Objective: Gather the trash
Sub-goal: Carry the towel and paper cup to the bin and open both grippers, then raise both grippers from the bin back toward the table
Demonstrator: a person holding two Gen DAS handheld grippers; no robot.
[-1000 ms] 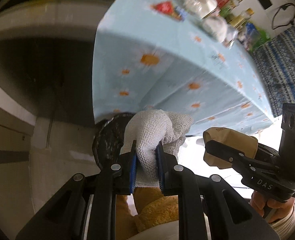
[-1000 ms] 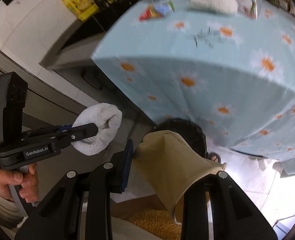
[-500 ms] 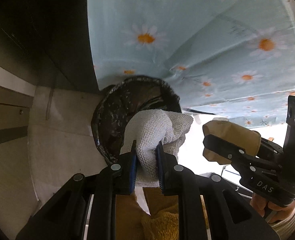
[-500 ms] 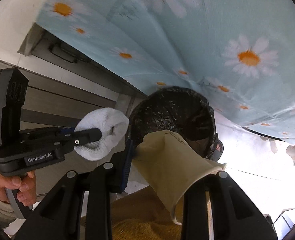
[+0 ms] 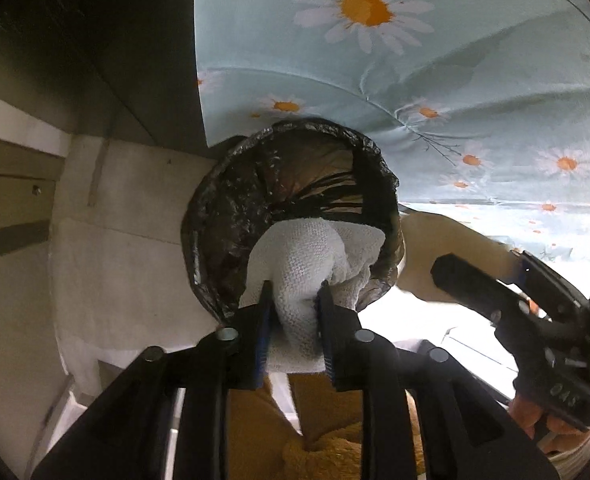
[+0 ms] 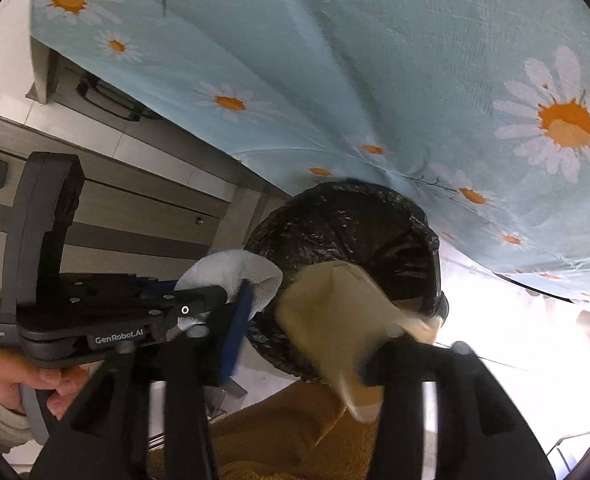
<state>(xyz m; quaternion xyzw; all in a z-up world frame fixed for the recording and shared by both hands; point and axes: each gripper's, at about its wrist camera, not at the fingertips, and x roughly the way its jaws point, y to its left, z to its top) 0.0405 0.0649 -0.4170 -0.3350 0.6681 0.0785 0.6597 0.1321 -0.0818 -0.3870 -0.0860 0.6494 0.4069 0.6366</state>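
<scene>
My left gripper (image 5: 293, 300) is shut on a white knitted cloth (image 5: 303, 264) and holds it over the near rim of a round bin lined with a black bag (image 5: 231, 216). The cloth (image 6: 231, 272) and left gripper (image 6: 199, 304) also show in the right wrist view. My right gripper (image 6: 307, 332) is shut on a beige rubber glove (image 6: 331, 308), held just above the bin's (image 6: 355, 216) front edge. The glove (image 5: 443, 244) and right gripper (image 5: 479, 280) appear at the right of the left wrist view, beside the bin's right rim.
A light blue tablecloth with daisies (image 5: 395, 60) hangs down right behind the bin, also seen in the right wrist view (image 6: 335, 60). Grey cabinet fronts (image 6: 107, 200) stand to the left. Pale floor (image 5: 115, 260) surrounds the bin. The person's mustard clothing (image 6: 295, 432) is below.
Both grippers have moved down and closer to the bin with their loads. The bin now fills the middle of both views and the tabletop is out of sight.
</scene>
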